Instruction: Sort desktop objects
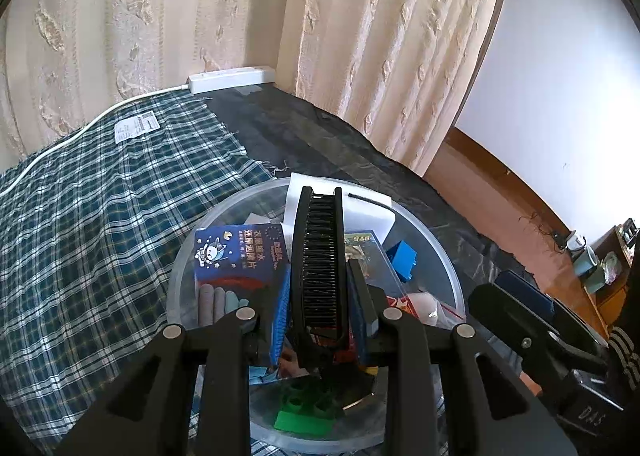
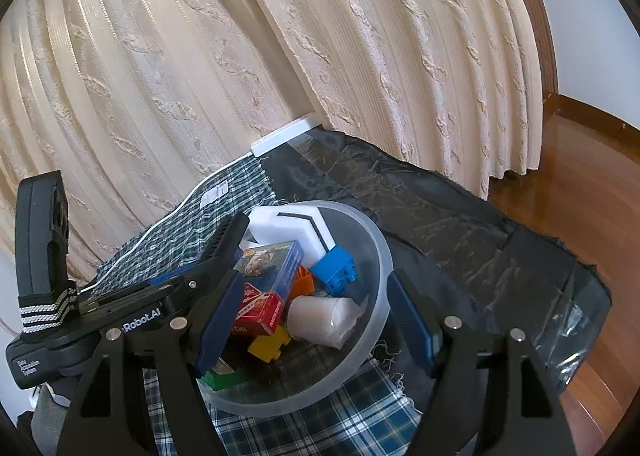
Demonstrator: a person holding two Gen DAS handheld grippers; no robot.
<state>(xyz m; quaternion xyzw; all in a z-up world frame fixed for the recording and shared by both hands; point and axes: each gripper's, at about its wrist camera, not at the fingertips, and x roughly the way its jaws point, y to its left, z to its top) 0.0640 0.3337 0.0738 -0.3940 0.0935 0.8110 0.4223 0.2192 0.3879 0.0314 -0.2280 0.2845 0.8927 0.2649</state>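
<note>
My left gripper (image 1: 320, 292) is shut on a black comb (image 1: 318, 256) and holds it upright over the clear plastic bowl (image 1: 440, 252). The bowl holds a dark blue box (image 1: 236, 256), a blue brick (image 1: 404, 258), a green brick (image 1: 306, 412) and a white foam block (image 1: 368, 211). In the right wrist view my right gripper (image 2: 316, 316) is open and straddles the bowl's rim (image 2: 380, 256). There the bowl shows the blue brick (image 2: 336, 270), a yellow brick (image 2: 268, 348), a red card box (image 2: 260, 310) and a white plastic roll (image 2: 320, 320). The left gripper with the comb (image 2: 224, 240) hangs at the bowl's left.
A plaid cloth (image 1: 100, 215) covers the left of the table; dark plastic sheeting (image 2: 460, 240) covers the right. A white power strip (image 1: 232, 79) lies at the back by the curtain (image 2: 240, 55). Wooden floor (image 2: 580, 183) lies beyond the table's right edge.
</note>
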